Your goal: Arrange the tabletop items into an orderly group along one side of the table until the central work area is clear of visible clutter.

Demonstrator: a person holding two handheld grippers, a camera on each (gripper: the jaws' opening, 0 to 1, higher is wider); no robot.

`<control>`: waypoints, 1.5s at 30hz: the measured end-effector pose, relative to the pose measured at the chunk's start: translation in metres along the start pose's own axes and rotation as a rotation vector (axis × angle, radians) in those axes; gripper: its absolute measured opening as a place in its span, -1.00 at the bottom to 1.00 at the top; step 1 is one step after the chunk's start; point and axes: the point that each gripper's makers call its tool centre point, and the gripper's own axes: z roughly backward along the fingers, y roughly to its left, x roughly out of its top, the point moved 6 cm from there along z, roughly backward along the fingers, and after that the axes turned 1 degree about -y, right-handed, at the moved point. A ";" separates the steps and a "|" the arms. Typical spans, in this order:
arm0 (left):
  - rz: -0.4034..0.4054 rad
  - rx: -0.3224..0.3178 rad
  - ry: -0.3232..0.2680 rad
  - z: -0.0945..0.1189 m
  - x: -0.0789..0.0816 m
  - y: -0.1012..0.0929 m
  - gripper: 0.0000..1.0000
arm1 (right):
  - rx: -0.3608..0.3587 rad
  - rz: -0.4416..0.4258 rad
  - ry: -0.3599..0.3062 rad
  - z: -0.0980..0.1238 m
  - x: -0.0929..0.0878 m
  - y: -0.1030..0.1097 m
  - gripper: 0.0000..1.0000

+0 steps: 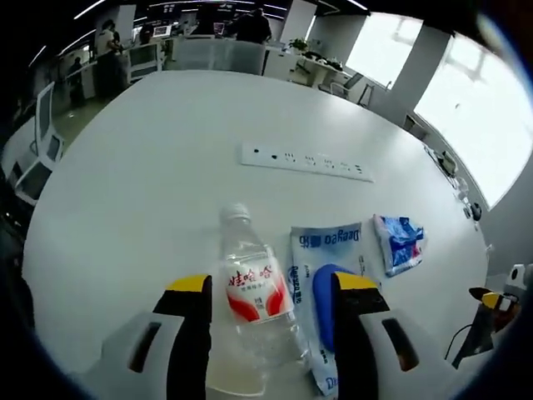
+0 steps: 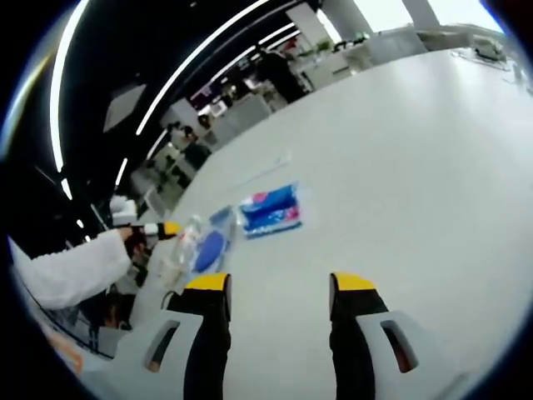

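Left gripper [image 1: 271, 296] clamped around water bottle [image 1: 252, 292] beside blue packets [image 1: 329, 283] on bench [image 1: 166, 167]; right gripper [image 2: 279, 287] spread wide, holding nothing.

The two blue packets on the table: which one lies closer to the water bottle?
The larger white-and-blue packet, lying right beside the water bottle. The smaller blue packet lies farther out, on the larger packet's other side.

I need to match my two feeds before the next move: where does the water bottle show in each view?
Left gripper view: the water bottle stands low in the middle, between the left gripper jaws.
Right gripper view: the same bottle is small at the left, past the right gripper, whose jaws are open.
Shared landmark: the blue tissue pack on the white table.
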 end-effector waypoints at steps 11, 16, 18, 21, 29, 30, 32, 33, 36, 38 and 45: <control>0.013 0.013 0.081 -0.028 -0.002 0.006 0.11 | -0.004 -0.043 0.021 -0.008 -0.001 -0.002 -0.12; 0.008 0.021 0.104 -0.039 -0.003 0.006 0.10 | -0.011 -0.038 0.033 -0.010 -0.002 -0.004 -0.13; 0.012 0.031 0.106 -0.042 -0.004 0.007 0.10 | -0.018 -0.050 0.039 -0.012 -0.003 -0.006 -0.14; 0.019 0.043 0.107 -0.046 -0.006 0.007 0.12 | -0.023 -0.073 0.042 -0.013 -0.006 -0.008 -0.15; 0.010 0.088 0.096 -0.049 -0.003 0.012 -0.05 | -0.023 -0.078 0.060 -0.020 -0.008 -0.008 -0.20; 0.008 0.097 0.094 -0.050 -0.003 0.011 -0.05 | -0.020 -0.072 0.065 -0.021 -0.007 -0.007 -0.20; -0.003 0.119 0.086 -0.051 -0.004 0.010 -0.05 | -0.018 -0.062 0.074 -0.022 -0.006 -0.006 -0.21; -0.007 0.128 0.083 -0.051 -0.005 0.009 -0.05 | -0.017 -0.060 0.074 -0.023 -0.006 -0.006 -0.21; -0.039 0.153 0.089 -0.052 -0.006 0.007 -0.06 | -0.017 -0.058 0.060 -0.023 -0.002 -0.005 -0.25; -0.029 0.167 0.094 -0.052 -0.005 0.009 -0.11 | -0.014 -0.065 0.049 -0.022 0.000 -0.004 -0.26; 0.009 0.164 0.089 -0.042 -0.002 0.010 -0.19 | -0.025 -0.069 0.010 -0.011 0.002 -0.005 -0.27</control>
